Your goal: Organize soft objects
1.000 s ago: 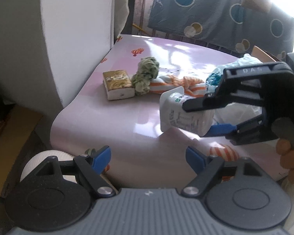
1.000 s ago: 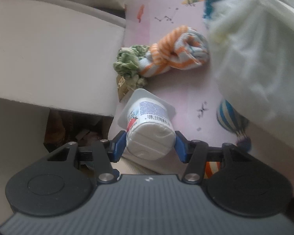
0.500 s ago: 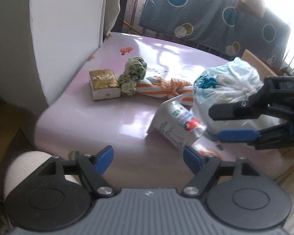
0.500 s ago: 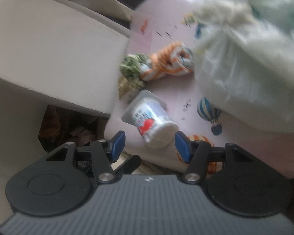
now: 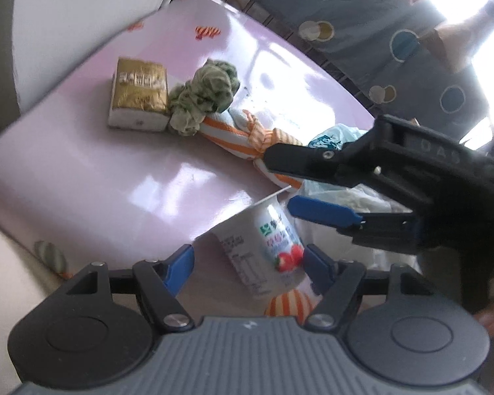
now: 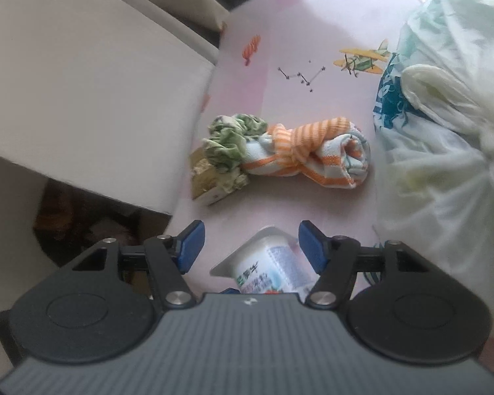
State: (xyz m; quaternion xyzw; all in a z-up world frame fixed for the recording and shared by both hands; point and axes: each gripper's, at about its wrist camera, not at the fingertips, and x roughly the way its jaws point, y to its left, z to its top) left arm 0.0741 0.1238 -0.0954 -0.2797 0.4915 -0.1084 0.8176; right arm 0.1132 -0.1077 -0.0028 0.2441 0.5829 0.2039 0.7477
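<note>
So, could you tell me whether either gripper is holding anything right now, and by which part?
Nothing is held. The yogurt cup lies on the table between the closing left gripper pads, ungripped; the right gripper is opening, clear of it.

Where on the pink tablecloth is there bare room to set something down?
Bare patch: the near-left tablecloth, bordered by the gold foil packet, green crumpled cloth, orange-striped rolled towel and white yogurt cup. Crowded: right side, by the white plastic bag.
</note>
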